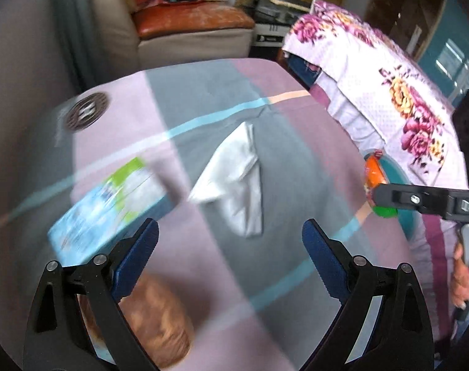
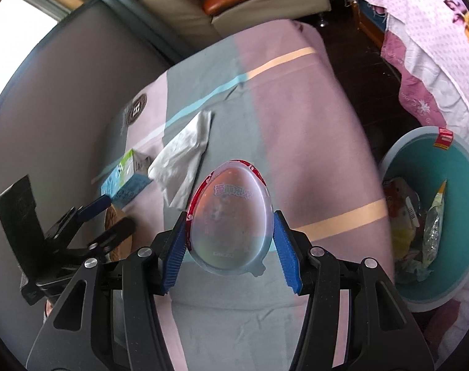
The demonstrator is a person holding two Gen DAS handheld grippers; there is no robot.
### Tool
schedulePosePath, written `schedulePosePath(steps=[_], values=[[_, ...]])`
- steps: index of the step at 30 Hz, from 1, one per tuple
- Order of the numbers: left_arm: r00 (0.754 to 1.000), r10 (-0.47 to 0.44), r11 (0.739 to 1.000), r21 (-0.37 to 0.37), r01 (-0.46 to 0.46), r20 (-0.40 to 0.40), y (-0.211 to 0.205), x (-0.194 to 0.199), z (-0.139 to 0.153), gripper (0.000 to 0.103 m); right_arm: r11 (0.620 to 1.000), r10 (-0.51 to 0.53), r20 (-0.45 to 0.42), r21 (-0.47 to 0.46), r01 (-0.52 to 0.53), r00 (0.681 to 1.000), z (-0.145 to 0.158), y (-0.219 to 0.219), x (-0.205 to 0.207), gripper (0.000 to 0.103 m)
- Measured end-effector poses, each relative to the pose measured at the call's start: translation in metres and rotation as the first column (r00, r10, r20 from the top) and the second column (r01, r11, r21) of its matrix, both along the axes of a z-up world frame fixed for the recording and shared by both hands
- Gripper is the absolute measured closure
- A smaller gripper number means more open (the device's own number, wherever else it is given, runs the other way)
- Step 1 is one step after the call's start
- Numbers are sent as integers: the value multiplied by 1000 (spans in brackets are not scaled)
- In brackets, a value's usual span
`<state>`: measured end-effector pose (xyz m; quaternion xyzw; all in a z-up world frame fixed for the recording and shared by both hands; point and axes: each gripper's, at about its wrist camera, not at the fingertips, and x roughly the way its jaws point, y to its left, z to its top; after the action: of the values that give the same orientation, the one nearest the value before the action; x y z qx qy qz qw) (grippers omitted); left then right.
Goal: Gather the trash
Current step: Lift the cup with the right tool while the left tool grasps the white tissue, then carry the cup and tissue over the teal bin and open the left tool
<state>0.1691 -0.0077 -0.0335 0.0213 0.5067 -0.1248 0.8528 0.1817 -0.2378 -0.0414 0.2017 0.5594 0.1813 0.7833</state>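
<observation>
Near the table edge [image 2: 342,99], right gripper [image 2: 231,241] clamps egg-shaped capsule [image 2: 231,213].

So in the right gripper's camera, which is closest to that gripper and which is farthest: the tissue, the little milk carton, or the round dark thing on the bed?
1. The tissue, just up and left of the right gripper, which holds a plastic egg.
2. The milk carton, farther left beside the tissue.
3. The round dark thing, up by the wall.

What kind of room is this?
Probably a lived-in home, a bedroom or sitting room: a bed-like surface under a striped sheet, a cushioned armchair, and a floral bedcover beside it.
</observation>
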Motion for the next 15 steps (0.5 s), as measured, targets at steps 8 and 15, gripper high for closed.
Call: schedulePosePath(steps=[8,15], values=[[998,-21,996,89,27,-64,-22,44,-32,20,999,-40,1,18,40,999,-9,-28,13,51],[998,-8,995,102,14,-59,-22,40,-44,70,997,-79,4,5,79,997,-18,-45,17,51]])
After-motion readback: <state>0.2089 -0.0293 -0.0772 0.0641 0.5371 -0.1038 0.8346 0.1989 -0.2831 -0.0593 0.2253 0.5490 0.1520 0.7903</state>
